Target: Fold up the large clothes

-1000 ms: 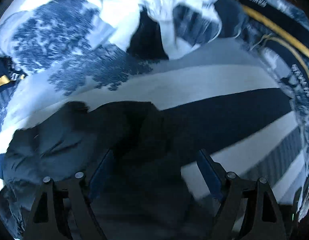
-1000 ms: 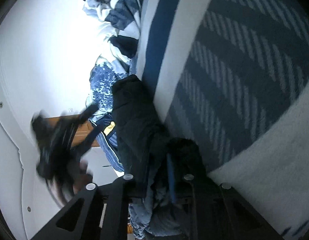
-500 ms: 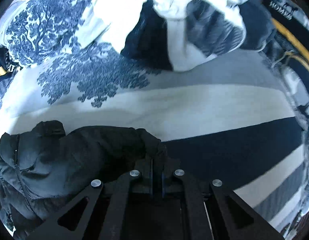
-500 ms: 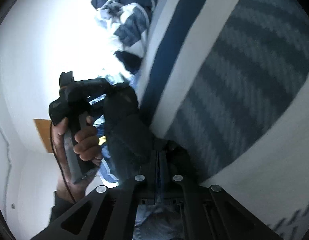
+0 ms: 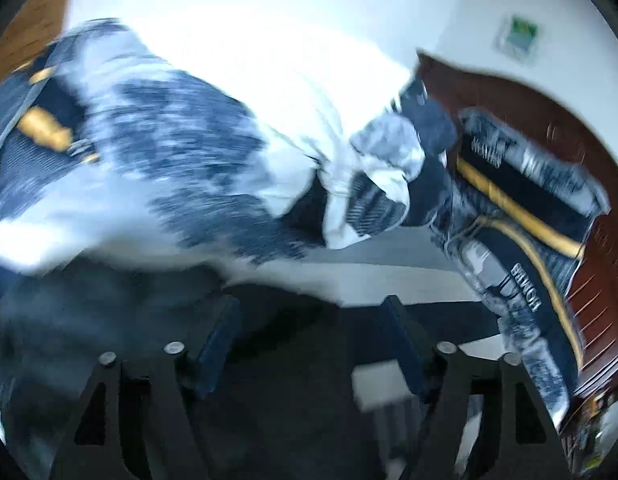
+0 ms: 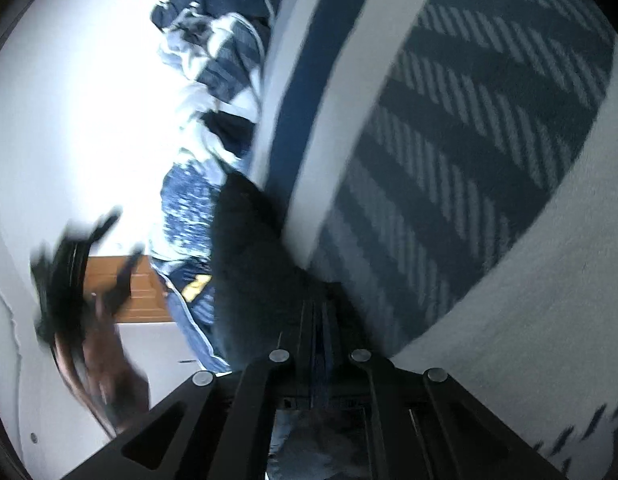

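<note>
Right wrist view: the right gripper (image 6: 321,312) is pinched tight on a fold of the black jacket (image 6: 249,264), which lies on the striped bedspread (image 6: 449,160) beside rumpled blue-and-white bedding (image 6: 189,204). The left gripper (image 5: 311,320) (badly blurred) has just been opening and stands spread wide, the dark cloth seemingly below its fingers, not clamped.
</note>
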Motion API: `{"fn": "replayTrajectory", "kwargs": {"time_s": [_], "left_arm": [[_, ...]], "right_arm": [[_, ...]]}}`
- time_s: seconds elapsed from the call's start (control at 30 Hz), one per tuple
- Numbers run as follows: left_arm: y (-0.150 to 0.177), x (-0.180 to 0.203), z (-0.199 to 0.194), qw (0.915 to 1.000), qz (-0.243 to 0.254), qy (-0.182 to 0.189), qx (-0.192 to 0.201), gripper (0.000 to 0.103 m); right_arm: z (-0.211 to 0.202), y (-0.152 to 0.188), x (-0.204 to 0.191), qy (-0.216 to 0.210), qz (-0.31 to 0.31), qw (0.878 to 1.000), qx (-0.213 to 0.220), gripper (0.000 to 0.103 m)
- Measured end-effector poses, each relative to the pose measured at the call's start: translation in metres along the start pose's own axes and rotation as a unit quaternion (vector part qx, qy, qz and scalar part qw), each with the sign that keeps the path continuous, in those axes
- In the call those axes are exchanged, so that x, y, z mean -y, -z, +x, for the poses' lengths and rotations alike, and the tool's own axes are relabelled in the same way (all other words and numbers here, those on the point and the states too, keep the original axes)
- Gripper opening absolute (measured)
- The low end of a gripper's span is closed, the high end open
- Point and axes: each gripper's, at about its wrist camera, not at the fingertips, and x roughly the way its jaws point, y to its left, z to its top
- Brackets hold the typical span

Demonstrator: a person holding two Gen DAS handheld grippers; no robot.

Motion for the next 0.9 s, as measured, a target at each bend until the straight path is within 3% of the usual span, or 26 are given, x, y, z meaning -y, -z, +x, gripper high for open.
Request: {"fn": "replayTrajectory", "kwargs": {"time_s": [0.07,0.13,0.17,0.2,0.3,0.37,0.43,0.53,0.6,0.63,0.67,0.73,0.77,0.83,0.9], "left_arm": [[0.036,-0.033,-0.049,0.9992,-0.028,-0.024,0.012,0.084],[0.070,-0.069,-0.081,0.9964,-0.059,-0.056,0.023,0.084],[0.100,-0.094,-0.107,0.9916,-0.087,-0.090,0.032,0.084],[0.119,-0.109,-0.123,0.9876,-0.103,-0.113,0.036,0.084],[0.181,-0.164,-0.153,0.9690,-0.179,-0.168,0.027,0.084],[0.206,-0.190,-0.152,0.9597,-0.227,-0.165,0.006,0.084],[0.226,-0.215,-0.141,0.9490,-0.283,-0.139,0.000,0.083],[0.229,-0.220,-0.120,0.9500,-0.292,-0.109,-0.010,0.083],[0.221,-0.220,-0.102,0.9516,-0.287,-0.110,-0.001,0.083],[0.217,-0.221,-0.099,0.9516,-0.286,-0.112,0.002,0.082],[0.211,-0.225,-0.091,0.9512,-0.286,-0.115,0.002,0.075],[0.203,-0.235,-0.075,0.9473,-0.291,-0.133,-0.010,0.041],[0.195,-0.241,-0.061,0.9475,-0.289,-0.134,-0.026,0.016],[0.190,-0.245,-0.064,0.9505,-0.284,-0.126,-0.022,0.011],[0.171,-0.239,-0.071,0.9562,-0.255,-0.143,0.015,0.011]], "right_arm": [[-0.010,0.006,-0.018,0.008,-0.034,0.999,0.018,0.012],[-0.019,0.019,-0.042,0.011,-0.075,0.996,0.037,0.053],[-0.022,0.026,-0.052,0.012,-0.094,0.994,0.046,0.082],[-0.023,0.037,-0.066,0.016,-0.123,0.991,0.053,0.085],[-0.007,0.070,-0.101,0.009,-0.189,0.982,0.022,0.085],[0.009,0.089,-0.106,0.005,-0.201,0.979,-0.010,0.085],[0.034,0.106,-0.105,0.004,-0.202,0.978,-0.059,0.085],[0.064,0.124,-0.099,0.031,-0.218,0.970,-0.103,0.074],[0.076,0.126,-0.094,0.047,-0.221,0.968,-0.110,0.057],[0.081,0.125,-0.090,0.050,-0.217,0.968,-0.113,0.053],[0.085,0.121,-0.087,0.052,-0.214,0.969,-0.115,0.050],[0.088,0.116,-0.079,0.053,-0.204,0.971,-0.116,0.041],[0.088,0.114,-0.075,0.054,-0.200,0.971,-0.118,0.036],[0.089,0.112,-0.070,0.054,-0.194,0.972,-0.121,0.028],[0.089,0.111,-0.069,0.058,-0.200,0.971,-0.120,0.022]]}}
